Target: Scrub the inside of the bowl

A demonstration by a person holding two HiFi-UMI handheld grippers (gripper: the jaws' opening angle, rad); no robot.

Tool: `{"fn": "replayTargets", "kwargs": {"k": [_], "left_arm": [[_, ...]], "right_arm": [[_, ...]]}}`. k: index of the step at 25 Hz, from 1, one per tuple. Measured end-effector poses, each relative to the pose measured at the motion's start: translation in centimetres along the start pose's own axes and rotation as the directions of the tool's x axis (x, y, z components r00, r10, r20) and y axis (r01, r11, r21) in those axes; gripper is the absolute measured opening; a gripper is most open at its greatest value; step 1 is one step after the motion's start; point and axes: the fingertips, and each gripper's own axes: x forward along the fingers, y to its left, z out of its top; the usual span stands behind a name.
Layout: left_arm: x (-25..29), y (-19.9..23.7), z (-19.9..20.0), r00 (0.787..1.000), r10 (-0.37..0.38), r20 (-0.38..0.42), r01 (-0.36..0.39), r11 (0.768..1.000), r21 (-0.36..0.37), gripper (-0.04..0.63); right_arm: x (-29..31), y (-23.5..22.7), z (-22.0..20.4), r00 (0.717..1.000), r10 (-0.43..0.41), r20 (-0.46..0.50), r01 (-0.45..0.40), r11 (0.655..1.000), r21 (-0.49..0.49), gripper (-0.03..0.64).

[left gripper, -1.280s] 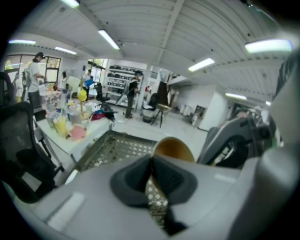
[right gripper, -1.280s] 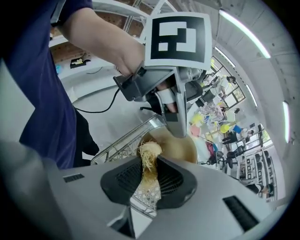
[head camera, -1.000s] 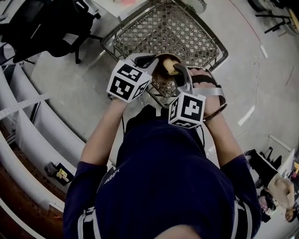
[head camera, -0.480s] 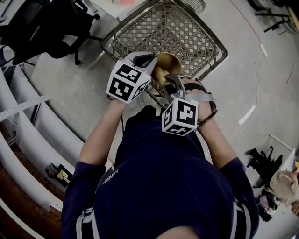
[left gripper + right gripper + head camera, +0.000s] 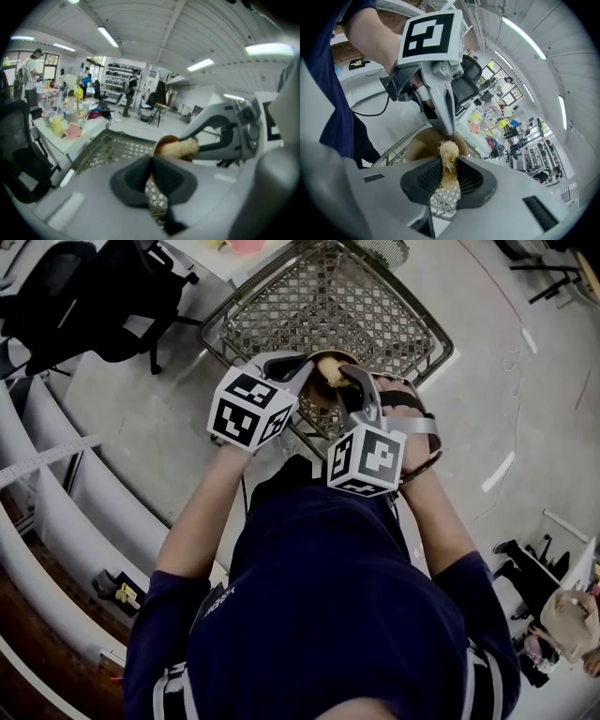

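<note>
Two-handed scrubbing, carried out in the air above a grey wire-mesh basket point(image 5: 328, 296) in the upper centre of the head view. The left hand-held gripper point(image 5: 302, 367) has its jaws closed on the rim of the tan round bowl point(image 5: 423, 143), which appears just below frame centre in the right gripper view. The right hand-held gripper point(image 5: 352, 381) is clamped on a pale yellow fibrous scrubber point(image 5: 449, 157), whose frayed tip reaches into the bowl's cavity.

Likely failure points:
- The bowl is held only by a thin stretch of rim, so a sideways push from the scrubber could pivot it in the left jaws or work it loose, dropping it into the basket.
- The scrubber is soft and gripped along only part of its length; hard pressure may fold it or drag it out of the right jaws.
- The two sets of jaws work very near each other and could knock together.

Against the frame half a second earlier, the right hand-held gripper sits higher in the head view. The scrubber has moved from the bowl's lower edge up across its interior, while the left hand-held gripper and the bowl hold nearly the same place
</note>
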Motion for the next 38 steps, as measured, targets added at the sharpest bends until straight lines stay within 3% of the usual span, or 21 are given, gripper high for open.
{"fn": "replayTargets", "kwargs": {"k": [5,10,15,23,31,35,38], "left_arm": [[0.0,0.3,0.1,1.0,0.021,0.002,-0.021,1.0,-0.008,0.014],[0.3,0.4,1.0,0.999,0.032,0.025,-0.032,0.999,-0.013,0.012],[0.8,-0.1,1.2,0.999,0.036,0.021,-0.035,0.999,-0.013,0.012],[1.3,-0.7,1.0,0.999,0.044,0.006,-0.044,0.999,-0.001,0.012],[1.1,-0.1,1.6,0.996,0.085,0.027,-0.085,0.996,0.008,0.012],[1.1,-0.2,2.2,0.994,0.095,0.047,-0.095,0.995,0.001,0.012],[1.0,-0.3,2.4,0.993,0.101,0.068,-0.101,0.995,-0.015,0.012]], "right_arm": [[-0.6,1.7,-2.0,0.995,0.076,-0.063,-0.077,0.997,-0.012,0.071],[-1.1,4.1,-0.5,0.986,0.166,0.005,-0.166,0.985,-0.039,0.071],[-0.5,3.1,0.1,0.99,0.13,0.056,-0.126,0.989,-0.078,0.071],[-0.4,-1.5,-2.0,0.999,0.022,0.028,-0.022,1.0,-0.01,0.071],[-1.0,1.5,-3.3,0.994,0.108,-0.011,-0.108,0.994,-0.033,0.071],[-1.1,3.3,-1.4,0.989,0.143,0.045,-0.141,0.989,-0.031,0.071],[-1.2,2.1,0.2,0.989,0.098,0.11,-0.103,0.994,0.039,0.071]]}}
